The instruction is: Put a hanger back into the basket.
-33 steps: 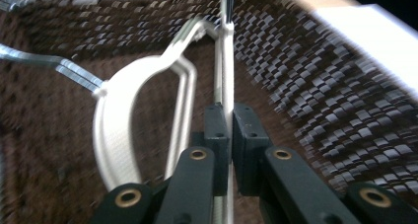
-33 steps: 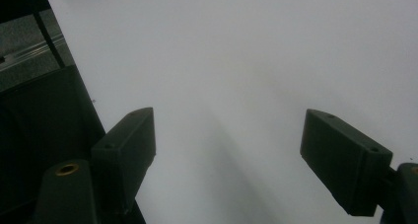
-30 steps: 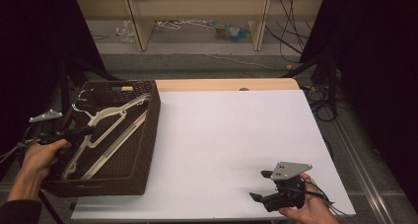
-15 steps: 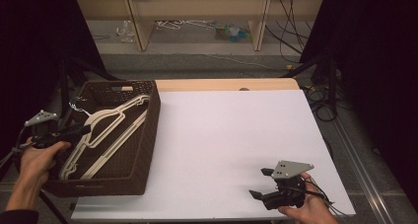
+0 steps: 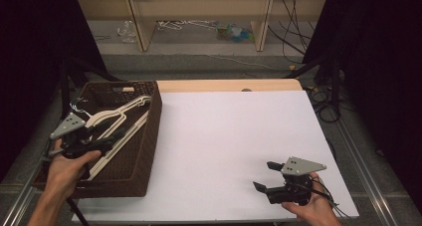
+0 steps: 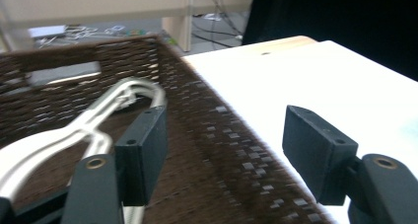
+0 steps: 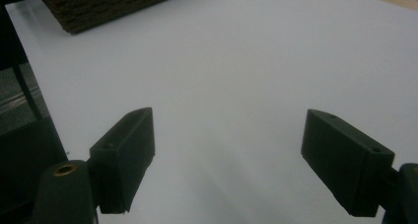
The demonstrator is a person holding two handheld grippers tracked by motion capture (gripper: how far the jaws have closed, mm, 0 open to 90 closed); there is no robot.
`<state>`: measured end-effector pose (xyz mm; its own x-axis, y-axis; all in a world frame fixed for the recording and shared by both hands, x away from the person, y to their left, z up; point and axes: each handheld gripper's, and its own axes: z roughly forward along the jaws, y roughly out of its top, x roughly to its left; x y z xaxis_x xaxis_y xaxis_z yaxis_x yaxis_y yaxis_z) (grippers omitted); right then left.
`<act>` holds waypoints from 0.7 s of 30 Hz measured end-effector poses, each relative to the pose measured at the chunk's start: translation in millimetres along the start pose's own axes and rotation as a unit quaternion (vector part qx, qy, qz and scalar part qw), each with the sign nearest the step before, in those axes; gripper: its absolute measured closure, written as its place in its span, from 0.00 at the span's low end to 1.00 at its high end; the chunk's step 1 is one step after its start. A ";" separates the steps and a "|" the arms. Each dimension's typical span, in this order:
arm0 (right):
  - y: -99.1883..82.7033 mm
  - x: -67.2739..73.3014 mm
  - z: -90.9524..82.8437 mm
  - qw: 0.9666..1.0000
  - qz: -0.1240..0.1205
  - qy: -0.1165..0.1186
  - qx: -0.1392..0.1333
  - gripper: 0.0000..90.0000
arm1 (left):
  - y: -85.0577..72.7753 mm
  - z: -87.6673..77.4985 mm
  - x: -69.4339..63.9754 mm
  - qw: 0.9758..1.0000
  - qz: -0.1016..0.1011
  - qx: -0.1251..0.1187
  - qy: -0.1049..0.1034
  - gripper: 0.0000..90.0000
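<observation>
- Over the dark brown wicker basket [image 5: 144,151], the left hand-held gripper [image 6: 222,150] has just been opening — nothing between its jaws.
- White plastic hangers [image 5: 117,121] lie inside the basket, partly hidden.
- Right hand-held gripper [image 5: 266,176] rests released on the white counter [image 5: 224,136].

Your left tool [image 5: 102,145] hovers at the table's [image 5: 224,136] left edge, its jaws just opened wide with nothing between them. Your right tool [image 5: 266,176] rests near the table's front right corner, jaws wide apart and empty.

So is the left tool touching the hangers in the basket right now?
Apart. In the left gripper view the left tool has just been opening, nothing between its jaws; the hangers lie beyond in the basket.
</observation>
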<state>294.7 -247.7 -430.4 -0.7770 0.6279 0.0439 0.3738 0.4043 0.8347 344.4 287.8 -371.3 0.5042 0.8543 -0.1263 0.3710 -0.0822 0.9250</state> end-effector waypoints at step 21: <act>1.5 -9.1 -15.5 0.995 0.020 -0.042 -0.089 0.19 | -25.0 18.4 -102.9 0.994 0.064 -0.009 -0.084 0.21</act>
<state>294.5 -263.1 -421.1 -0.7151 0.6979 0.0399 0.3027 0.2577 0.9176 297.6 192.4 -388.0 0.6701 0.7395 -0.0636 0.2820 -0.1744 0.9434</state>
